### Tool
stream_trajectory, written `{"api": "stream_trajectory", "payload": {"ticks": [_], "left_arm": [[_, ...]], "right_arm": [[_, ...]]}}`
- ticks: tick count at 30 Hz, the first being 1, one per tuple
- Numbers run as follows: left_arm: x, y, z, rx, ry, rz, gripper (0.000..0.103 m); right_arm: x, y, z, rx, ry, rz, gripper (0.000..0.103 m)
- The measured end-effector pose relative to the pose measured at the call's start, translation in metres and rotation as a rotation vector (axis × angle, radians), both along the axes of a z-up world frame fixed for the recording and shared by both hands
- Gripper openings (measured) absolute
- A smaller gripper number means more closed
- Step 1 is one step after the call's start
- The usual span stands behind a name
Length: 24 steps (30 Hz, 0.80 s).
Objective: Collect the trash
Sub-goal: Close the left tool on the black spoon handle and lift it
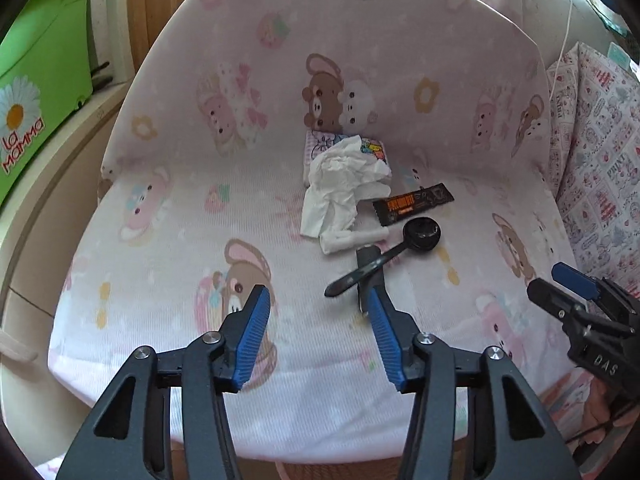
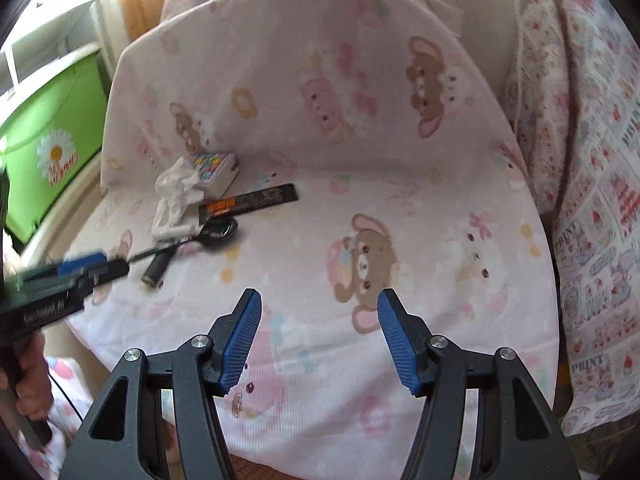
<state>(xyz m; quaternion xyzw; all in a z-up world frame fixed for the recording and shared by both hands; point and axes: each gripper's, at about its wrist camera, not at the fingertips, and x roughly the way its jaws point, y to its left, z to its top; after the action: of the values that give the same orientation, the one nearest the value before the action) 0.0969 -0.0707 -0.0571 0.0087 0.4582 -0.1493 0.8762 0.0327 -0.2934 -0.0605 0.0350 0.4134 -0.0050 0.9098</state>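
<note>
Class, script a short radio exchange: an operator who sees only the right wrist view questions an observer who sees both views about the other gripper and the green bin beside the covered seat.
Operator: My view smears the left gripper into a blur. Are its jaws open?
Observer: Yes. The left wrist view shows it sharply: open and empty, held over the seat short of the trash.
Operator: And the green bin? I cannot read its lettering.
Observer: It reads "la MAMMA", set just below a daisy printed on its side.
</note>
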Motion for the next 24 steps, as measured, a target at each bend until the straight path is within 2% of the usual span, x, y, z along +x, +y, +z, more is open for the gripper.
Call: {"api": "stream_trajectory", "payload": {"ticks": [7, 12, 17, 22, 23, 24], "left_arm": [[0.011, -0.019, -0.004, -0.002, -0.011, -0.042, 0.049], [0.016, -0.039, -0.003, 0.053, -0.041, -0.097, 0.052], [0.024, -0.052, -0.007, 0.1, -0.048, -0.112, 0.052], [0.028, -0.061, -0.016, 0.167, -0.059, -0.112, 0.051], [0.028, -0.061, -0.015, 0.165, -0.061, -0.114, 0.049], [0.028, -0.061, -0.015, 0.167, -0.064, -0.11, 0.04]], "right_arm": [[0.001, 0.019, 0.002, -0.043, -0.021, 0.034, 0.063], [0.005, 0.015, 0.004, -0.016, -0.021, 0.016, 0.063], [0.01, 0.007, 0.004, 0.018, -0.01, 0.0, 0.063], [0.01, 0.004, 0.004, 0.009, -0.012, -0.007, 0.063], [0.011, 0.004, 0.004, 0.006, -0.012, -0.009, 0.063], [0.011, 0.003, 0.004, 0.005, -0.011, -0.01, 0.063]]}}
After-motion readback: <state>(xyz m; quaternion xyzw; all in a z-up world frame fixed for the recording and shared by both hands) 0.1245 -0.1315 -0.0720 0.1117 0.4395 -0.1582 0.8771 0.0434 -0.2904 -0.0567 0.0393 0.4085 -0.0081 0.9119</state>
